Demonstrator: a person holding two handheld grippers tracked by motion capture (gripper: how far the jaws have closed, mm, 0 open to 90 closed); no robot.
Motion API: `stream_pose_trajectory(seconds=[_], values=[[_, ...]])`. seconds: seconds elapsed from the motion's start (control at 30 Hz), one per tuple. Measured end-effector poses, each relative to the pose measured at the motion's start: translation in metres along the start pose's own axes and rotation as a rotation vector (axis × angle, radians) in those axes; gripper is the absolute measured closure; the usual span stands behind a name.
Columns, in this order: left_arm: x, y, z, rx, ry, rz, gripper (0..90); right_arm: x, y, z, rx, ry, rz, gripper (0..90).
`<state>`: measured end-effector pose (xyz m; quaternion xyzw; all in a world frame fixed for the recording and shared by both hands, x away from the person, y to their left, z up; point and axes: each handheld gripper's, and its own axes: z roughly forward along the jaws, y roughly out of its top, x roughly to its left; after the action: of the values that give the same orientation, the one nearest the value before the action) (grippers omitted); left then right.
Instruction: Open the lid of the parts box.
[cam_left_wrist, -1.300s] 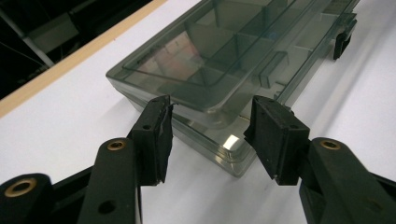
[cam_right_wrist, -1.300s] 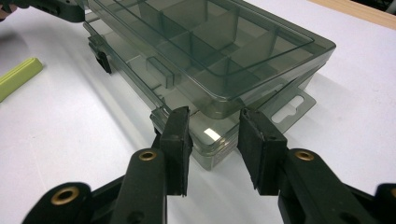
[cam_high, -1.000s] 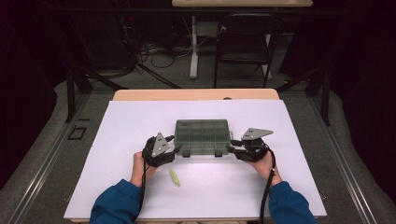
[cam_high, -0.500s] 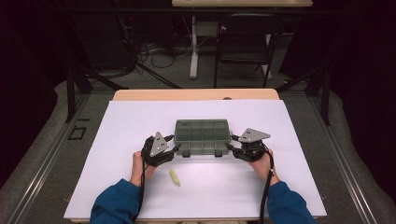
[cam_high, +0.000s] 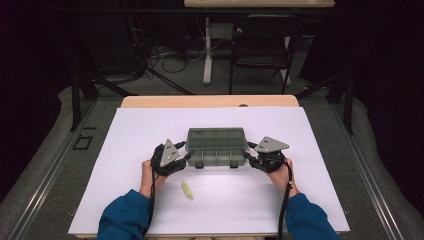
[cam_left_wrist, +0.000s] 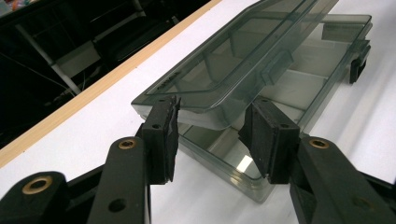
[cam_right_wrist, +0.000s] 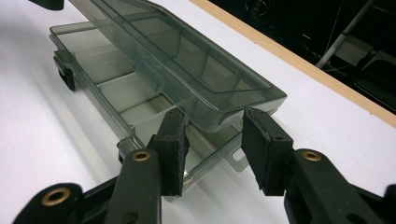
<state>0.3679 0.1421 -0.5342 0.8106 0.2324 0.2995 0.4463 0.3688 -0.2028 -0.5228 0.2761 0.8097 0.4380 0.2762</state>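
Compartment box, smoky clear plastic, sits mid-table on the white sheet; all places below taken from it.

Off its left end: my left gripper, jaws spread apart, nothing clamped. In the left gripper view the pads stand either side of the box's near corner, where the lid is lifted a little clear of the base. Can't tell if the pads touch the plastic.

Near side of the box, toward its left: small pale green stick lying loose on the sheet, well apart from the box.

Front edge of the box: two dark latches, hanging down.

Off its right end: my right gripper, jaws likewise apart, straddling the raised lid corner in the right gripper view. Grip not confirmed.

Beyond the box: the table's wooden edge.
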Motion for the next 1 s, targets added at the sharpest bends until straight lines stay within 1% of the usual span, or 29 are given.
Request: stream_pose_trajectory(seconds=[0.17, 0.23, 0.4, 0.57, 0.67, 0.77, 0.83, 0.93, 1.0], values=[[0.003, 0.002, 0.0, -0.005, -0.007, -0.007, 56.6, -0.003, 0.005, -0.001, -0.007, -0.002, 0.004, 60.3], [0.006, 0.004, 0.0, -0.004, -0.013, -0.013, 57.6, -0.004, 0.008, 0.0, -0.009, -0.008, -0.005, 60.3], [0.011, 0.007, 0.0, -0.012, -0.021, -0.021, 59.6, -0.006, 0.011, 0.001, -0.008, -0.012, -0.008, 60.9], [0.016, 0.013, 0.001, -0.012, -0.023, -0.015, 61.2, -0.008, 0.016, 0.003, -0.007, -0.023, -0.009, 61.1], [0.02, 0.016, 0.002, -0.011, -0.03, -0.019, 62.0, -0.01, 0.019, 0.004, -0.007, -0.024, -0.008, 61.3], [0.024, 0.019, 0.002, -0.006, -0.046, -0.03, 62.1, -0.012, 0.021, 0.005, -0.003, -0.027, -0.008, 61.7], [0.027, 0.02, 0.003, -0.009, -0.058, -0.046, 62.1, -0.015, 0.023, 0.007, 0.002, -0.023, -0.007, 61.7], [0.031, 0.021, 0.004, -0.008, -0.068, -0.053, 63.2, -0.019, 0.025, 0.009, -0.005, -0.014, 0.011, 62.7], [0.034, 0.023, 0.005, -0.014, -0.069, -0.059, 64.3, -0.022, 0.028, 0.01, -0.004, -0.016, 0.008, 63.2]])
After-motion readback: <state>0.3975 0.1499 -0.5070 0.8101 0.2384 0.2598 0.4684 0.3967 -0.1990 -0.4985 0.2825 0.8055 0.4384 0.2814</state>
